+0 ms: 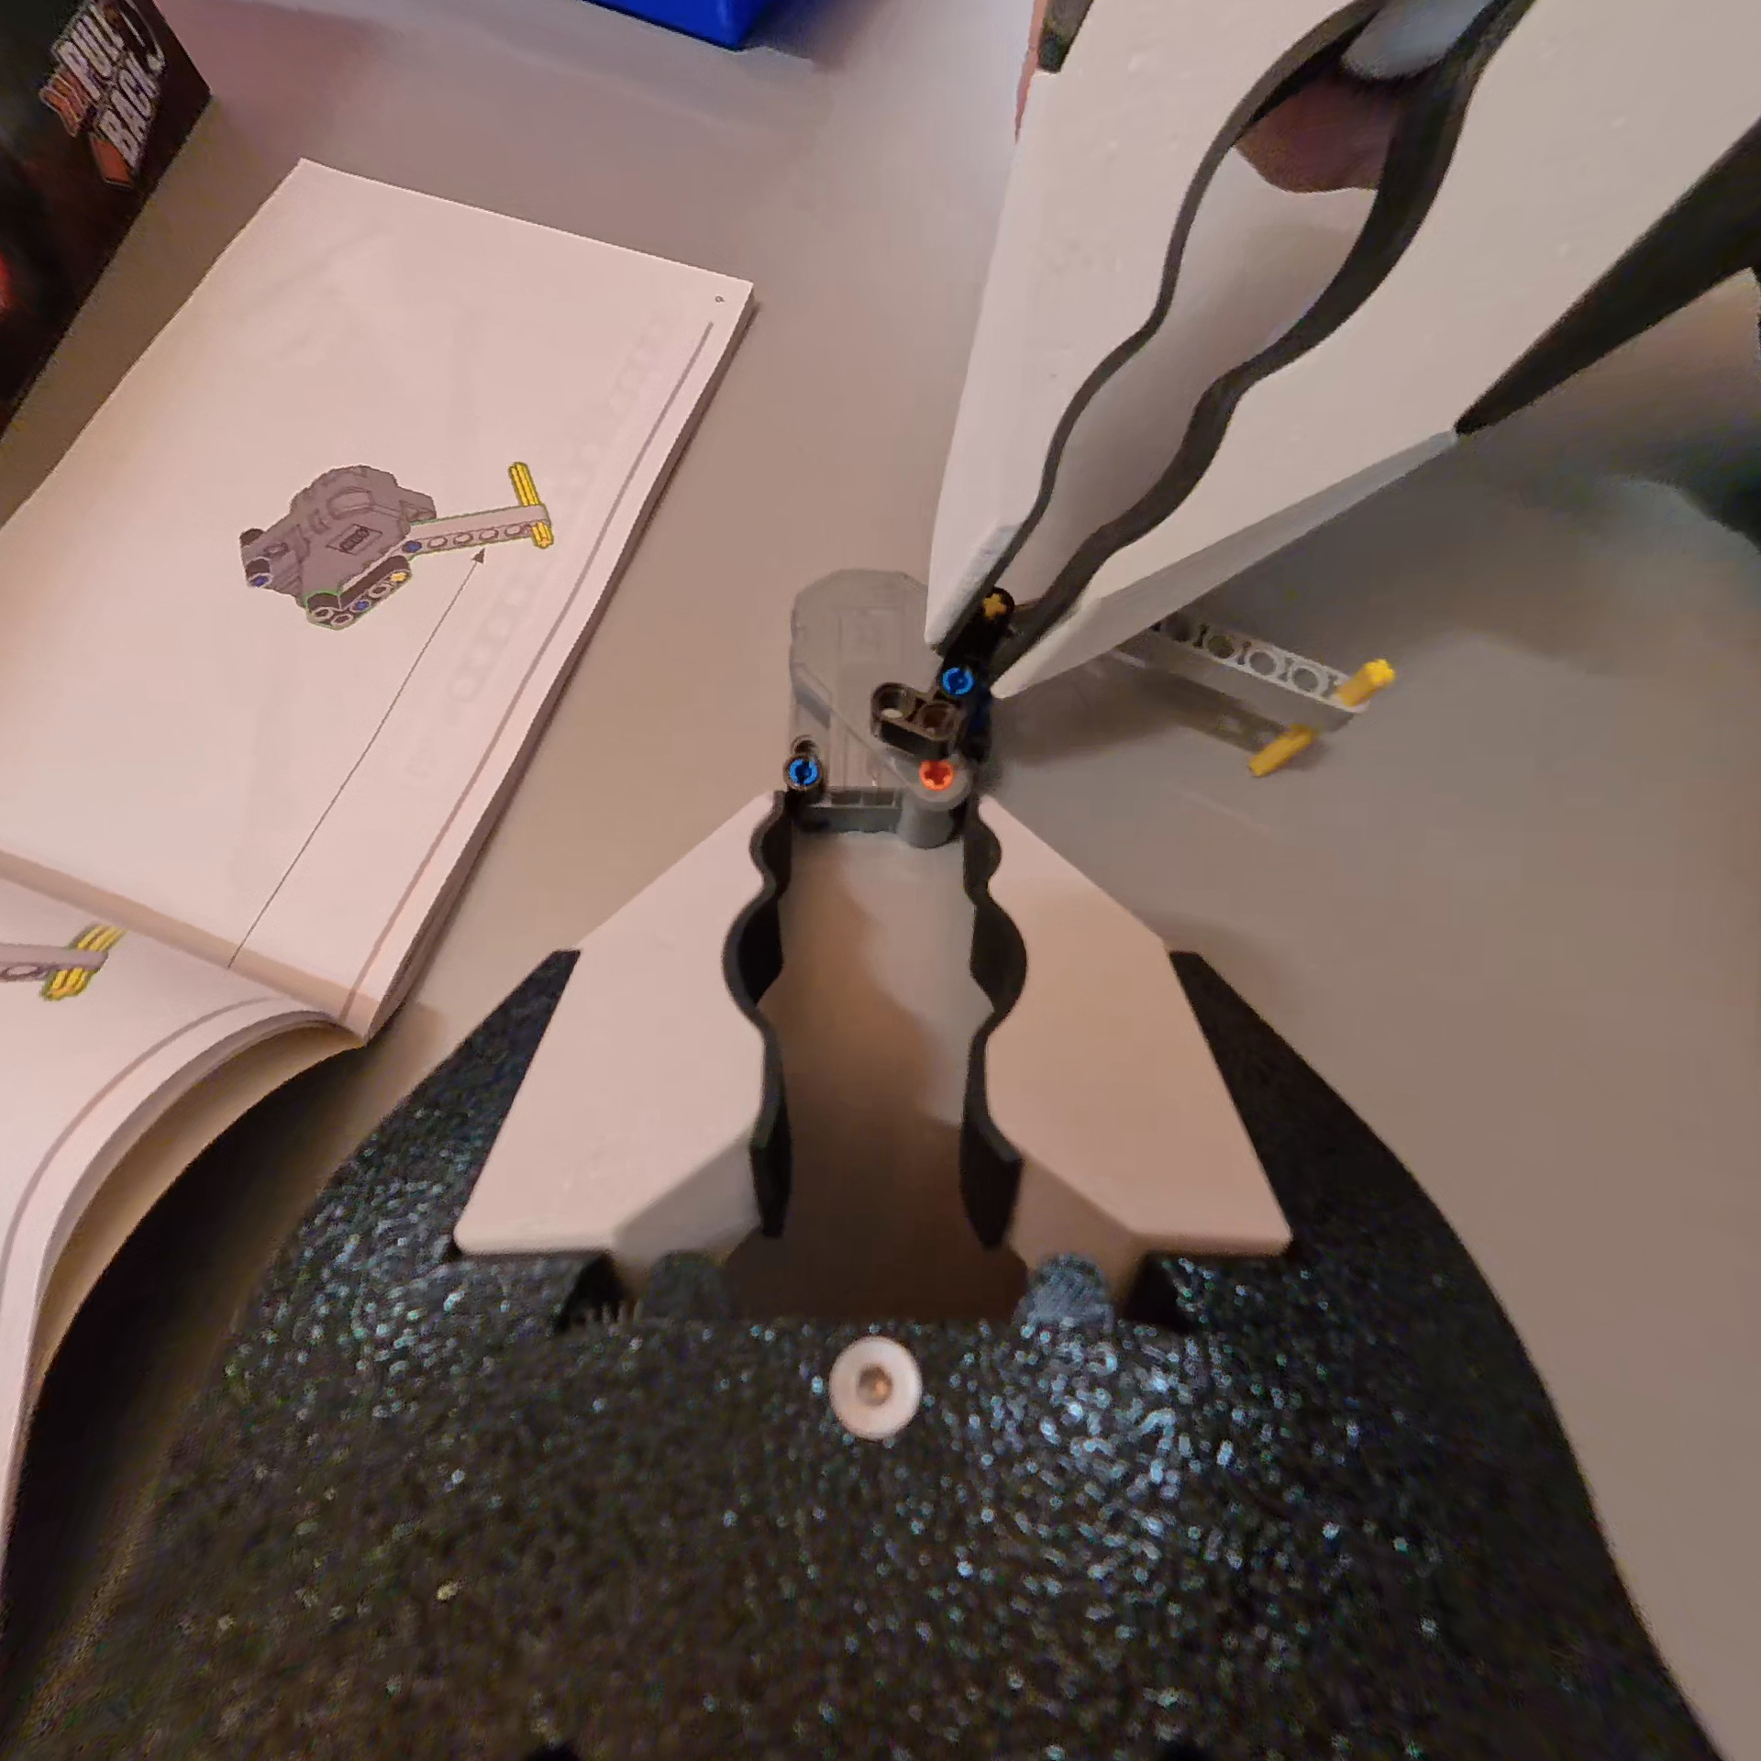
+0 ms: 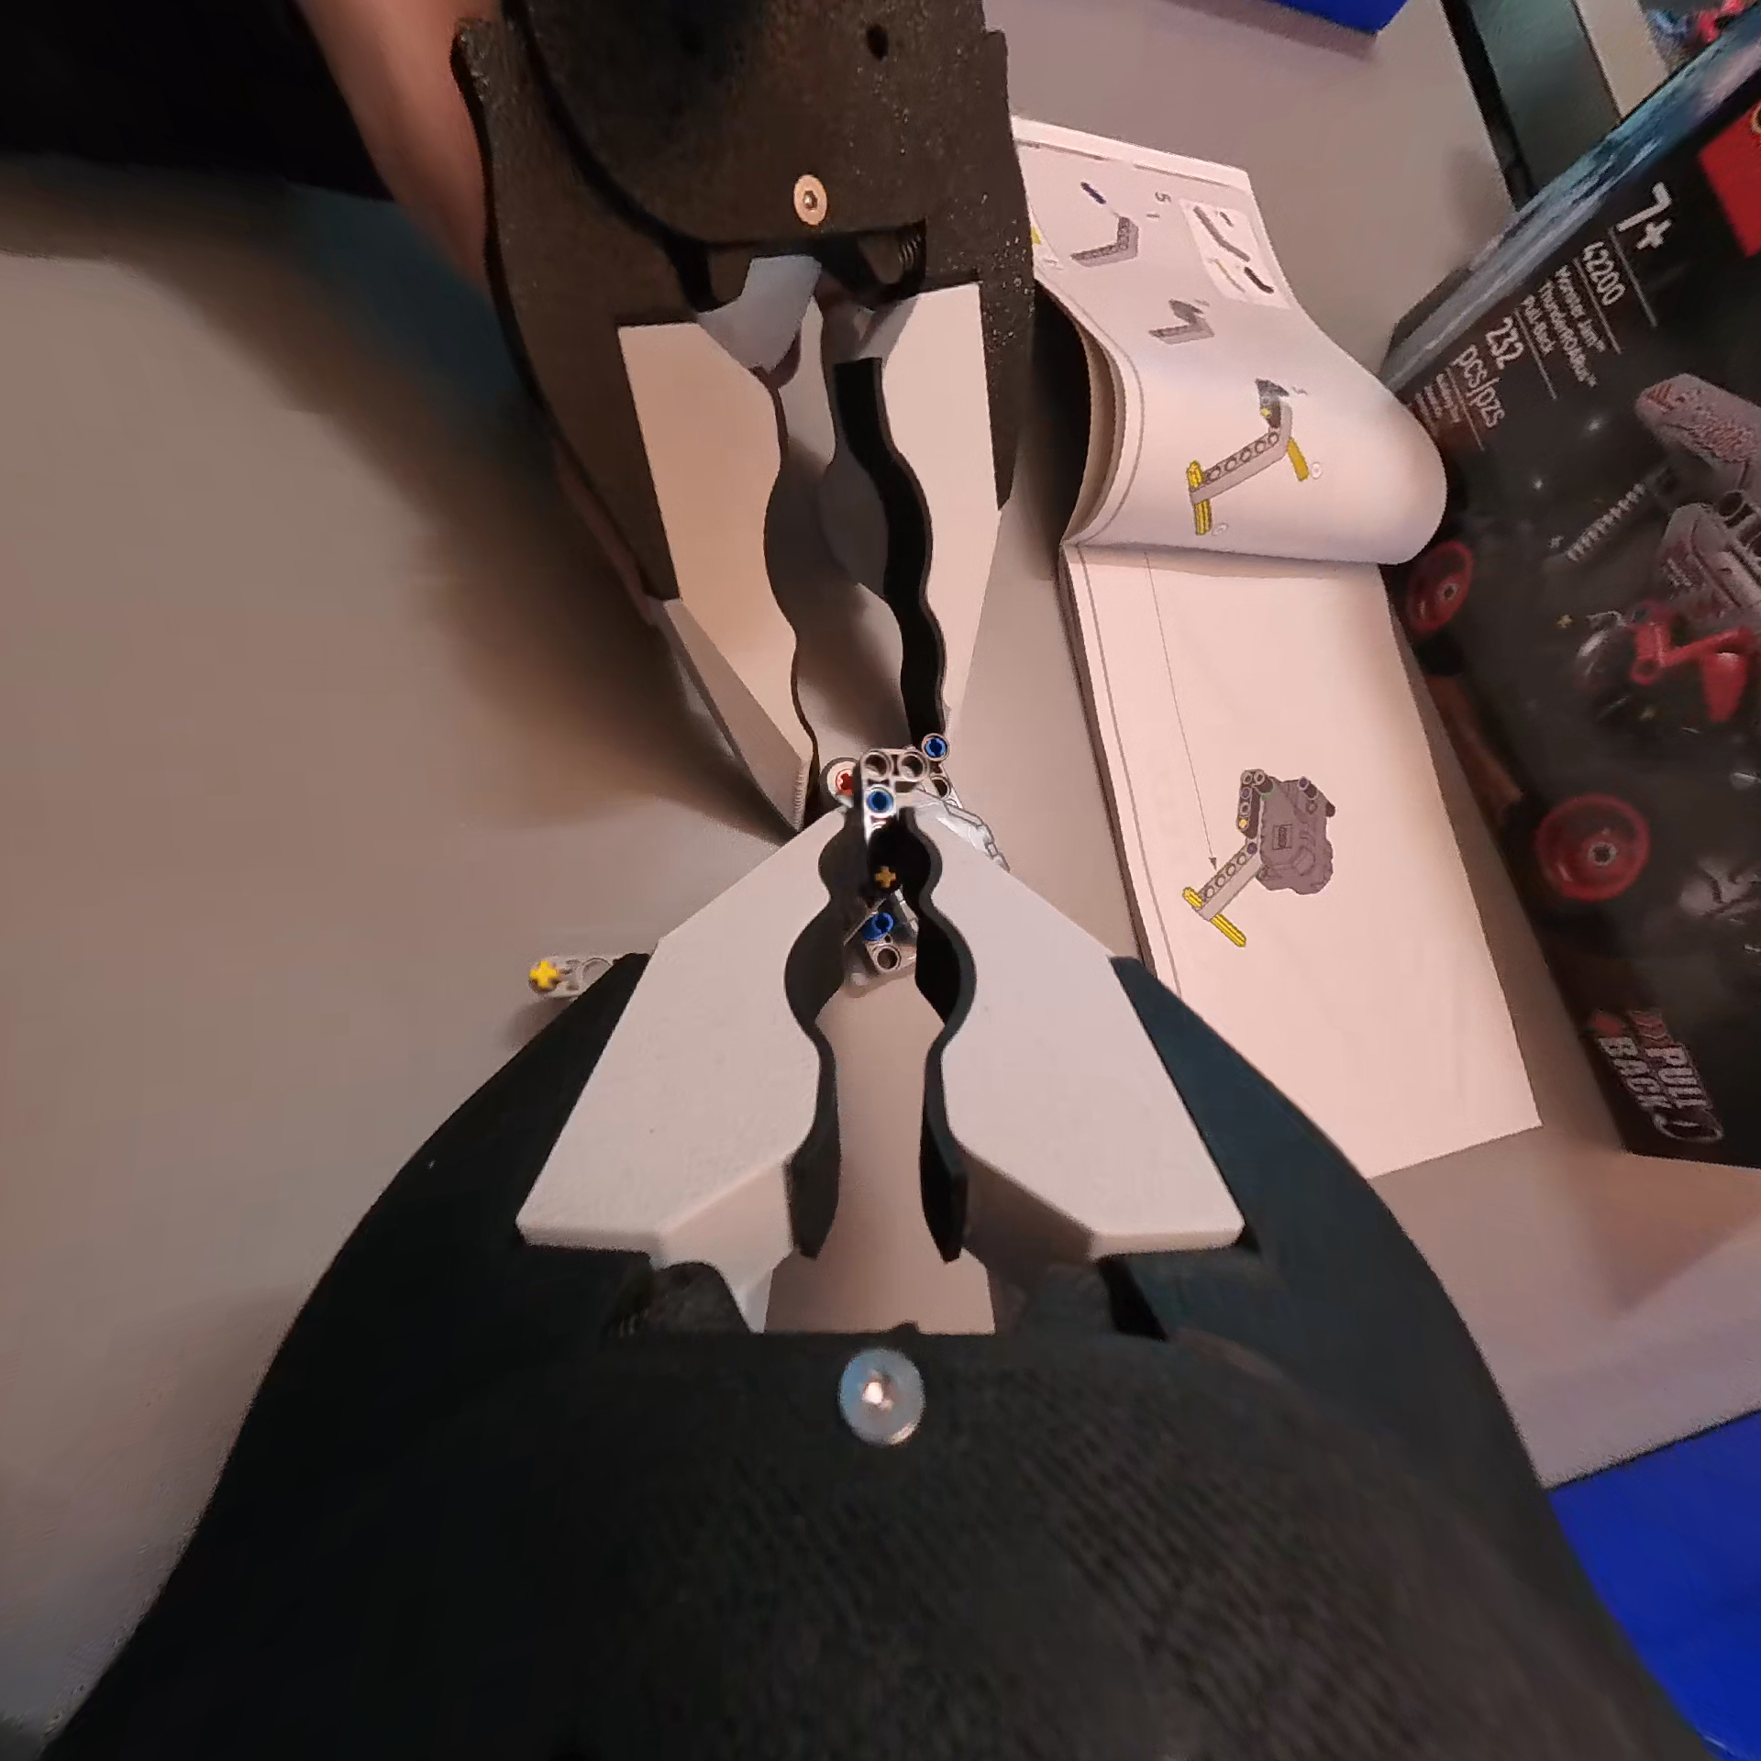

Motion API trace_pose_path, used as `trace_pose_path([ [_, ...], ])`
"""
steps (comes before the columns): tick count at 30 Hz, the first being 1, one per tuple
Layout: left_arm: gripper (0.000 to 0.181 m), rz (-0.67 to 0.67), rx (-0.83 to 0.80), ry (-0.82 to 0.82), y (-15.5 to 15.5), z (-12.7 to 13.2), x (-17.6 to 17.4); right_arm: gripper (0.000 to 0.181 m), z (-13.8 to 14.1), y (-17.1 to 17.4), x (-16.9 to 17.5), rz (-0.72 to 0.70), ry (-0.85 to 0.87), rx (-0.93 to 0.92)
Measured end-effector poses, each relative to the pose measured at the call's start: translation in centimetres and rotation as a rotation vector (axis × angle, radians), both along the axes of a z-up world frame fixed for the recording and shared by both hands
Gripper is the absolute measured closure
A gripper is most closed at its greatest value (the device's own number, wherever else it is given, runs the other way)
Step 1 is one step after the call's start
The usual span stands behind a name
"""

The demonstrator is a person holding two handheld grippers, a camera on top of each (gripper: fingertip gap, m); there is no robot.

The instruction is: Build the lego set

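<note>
A grey motor block (image 1: 848, 657) with blue pins and a red axle end stands on the grey table (image 1: 1334, 1048). My left gripper (image 1: 881, 810) is shut on its near end. A long grey beam (image 1: 1258, 667) with yellow axles sticks out to the right of the block. My right gripper (image 1: 972, 657) comes in from the upper right, shut on a black angled beam (image 1: 915, 715) and holding it against the block's top. In the right wrist view my right gripper (image 2: 877, 824) pinches the black beam (image 2: 881, 858), and the left gripper (image 2: 872, 762) reaches in from above. The motor block is mostly hidden there.
An open instruction booklet (image 1: 381, 572) lies left of the build; it also shows in the right wrist view (image 2: 1286, 762). The set's dark box (image 2: 1620, 667) lies beyond the booklet. A blue bin (image 1: 705, 14) stands at the far edge. Spacing between my two grippers at the tips: around 4 centimetres.
</note>
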State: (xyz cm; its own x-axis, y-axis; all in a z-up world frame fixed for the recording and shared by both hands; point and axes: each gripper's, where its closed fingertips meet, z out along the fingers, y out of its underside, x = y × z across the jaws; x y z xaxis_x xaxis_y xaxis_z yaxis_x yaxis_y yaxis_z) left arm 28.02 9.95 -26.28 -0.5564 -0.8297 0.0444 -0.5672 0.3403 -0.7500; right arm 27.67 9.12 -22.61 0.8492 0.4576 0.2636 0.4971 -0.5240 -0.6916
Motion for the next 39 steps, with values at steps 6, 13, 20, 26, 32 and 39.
trace_pose_path([
  [6, 0.148, -0.050, -0.006, 0.005, -0.1, 0.0, -0.2, 0.176, 0.0, -0.3, -0.3, 0.104, -0.002, -0.022],
  [13, 0.148, -0.173, -0.005, 0.003, -0.2, 0.0, -0.4, 0.177, -0.1, -0.6, -1.2, 0.284, -0.022, -0.037],
  [20, 0.148, -0.183, 0.010, -0.006, -0.2, 0.0, -0.4, 0.176, -0.1, -0.6, -1.2, 0.290, -0.020, 0.026],
  [26, 0.148, -0.198, 0.029, -0.017, -0.4, -0.1, -0.5, 0.176, -0.1, -0.8, -1.4, 0.311, 0.012, 0.051],
  [32, 0.146, -0.179, 0.019, -0.090, -0.1, 1.2, -0.6, 0.177, -0.1, -0.8, -1.4, 0.299, 0.057, 0.095],
  [39, 0.152, -0.286, 0.008, -0.328, -2.4, 4.9, -1.0, 0.176, -0.1, -0.7, -1.3, 0.296, 0.043, 0.107],
])
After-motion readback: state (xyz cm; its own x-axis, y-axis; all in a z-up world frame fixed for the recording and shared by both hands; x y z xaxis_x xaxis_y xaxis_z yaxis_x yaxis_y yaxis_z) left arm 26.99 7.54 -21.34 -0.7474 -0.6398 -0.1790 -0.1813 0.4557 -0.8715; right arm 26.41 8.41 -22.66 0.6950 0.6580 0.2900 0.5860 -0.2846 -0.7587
